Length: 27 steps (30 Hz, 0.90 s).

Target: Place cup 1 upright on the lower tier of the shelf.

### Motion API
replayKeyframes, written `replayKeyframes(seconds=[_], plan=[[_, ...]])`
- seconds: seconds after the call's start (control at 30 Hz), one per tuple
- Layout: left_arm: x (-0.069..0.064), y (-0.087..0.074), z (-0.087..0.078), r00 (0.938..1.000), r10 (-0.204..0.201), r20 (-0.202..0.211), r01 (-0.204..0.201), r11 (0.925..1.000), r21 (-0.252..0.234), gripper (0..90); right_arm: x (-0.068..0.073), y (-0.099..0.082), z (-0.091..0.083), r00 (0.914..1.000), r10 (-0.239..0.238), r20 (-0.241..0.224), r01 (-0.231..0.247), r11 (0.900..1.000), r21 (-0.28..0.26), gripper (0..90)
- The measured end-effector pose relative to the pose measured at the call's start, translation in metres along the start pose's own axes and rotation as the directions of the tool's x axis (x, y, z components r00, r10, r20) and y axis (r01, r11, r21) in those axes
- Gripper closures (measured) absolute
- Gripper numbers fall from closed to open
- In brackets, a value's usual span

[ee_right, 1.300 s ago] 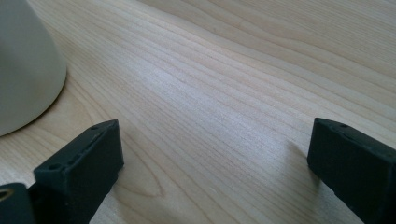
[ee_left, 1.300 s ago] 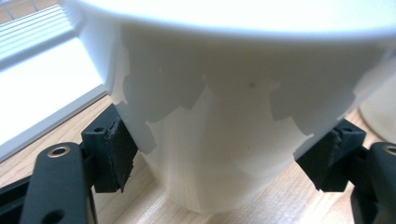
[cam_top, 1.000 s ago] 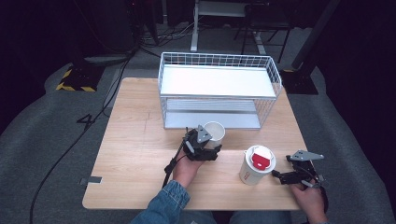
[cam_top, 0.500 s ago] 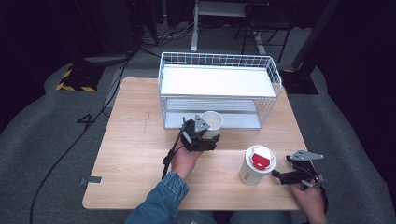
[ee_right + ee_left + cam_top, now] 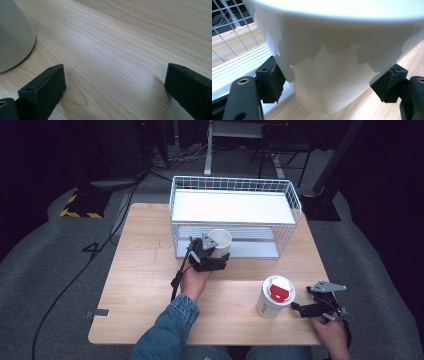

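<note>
The left gripper (image 5: 212, 256) holds a white cup (image 5: 220, 241) by its sides, with its pads (image 5: 275, 81) pressing on the cup wall; the cup is open at the top and looks empty from above; it sits right at the front of the wire basket (image 5: 235, 185), by the lower shelf, near the middle of the wooden table (image 5: 145, 270).

The wire basket stands at the far edge of the table; it has a white shelf on top and a ribbed one below; both shelves look bare.

A second cup with a white and red lid (image 5: 276, 295) stands near the front right corner of the table; the lid hides what is inside.

The right gripper (image 5: 305, 309) rests low just beside that cup, at the front edge; its jaws are wide apart with bare wood between them.

The left gripper view shows the white cup up close, with odd jagged patches on its wall; its rim and bottom are cut off there; the right gripper view shows the side of the lidded cup at its left edge; the high view shows both cups whole.
</note>
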<state>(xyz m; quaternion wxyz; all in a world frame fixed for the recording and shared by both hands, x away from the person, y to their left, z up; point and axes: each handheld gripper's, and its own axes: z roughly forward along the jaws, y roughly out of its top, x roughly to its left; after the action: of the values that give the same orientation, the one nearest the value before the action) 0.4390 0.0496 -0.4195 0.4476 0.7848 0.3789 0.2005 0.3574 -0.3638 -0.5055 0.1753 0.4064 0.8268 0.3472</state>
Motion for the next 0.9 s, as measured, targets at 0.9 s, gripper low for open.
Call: replayKeyframes(seconds=[0.9], plan=[[0.036, -0.007, 0.045, 0.9892, -0.059, -0.134, 0.055, 0.998, -0.032, 23.3, 0.0, 0.0, 0.0, 1.0, 0.0, 0.0, 0.0, 1.0, 0.0, 3.7]])
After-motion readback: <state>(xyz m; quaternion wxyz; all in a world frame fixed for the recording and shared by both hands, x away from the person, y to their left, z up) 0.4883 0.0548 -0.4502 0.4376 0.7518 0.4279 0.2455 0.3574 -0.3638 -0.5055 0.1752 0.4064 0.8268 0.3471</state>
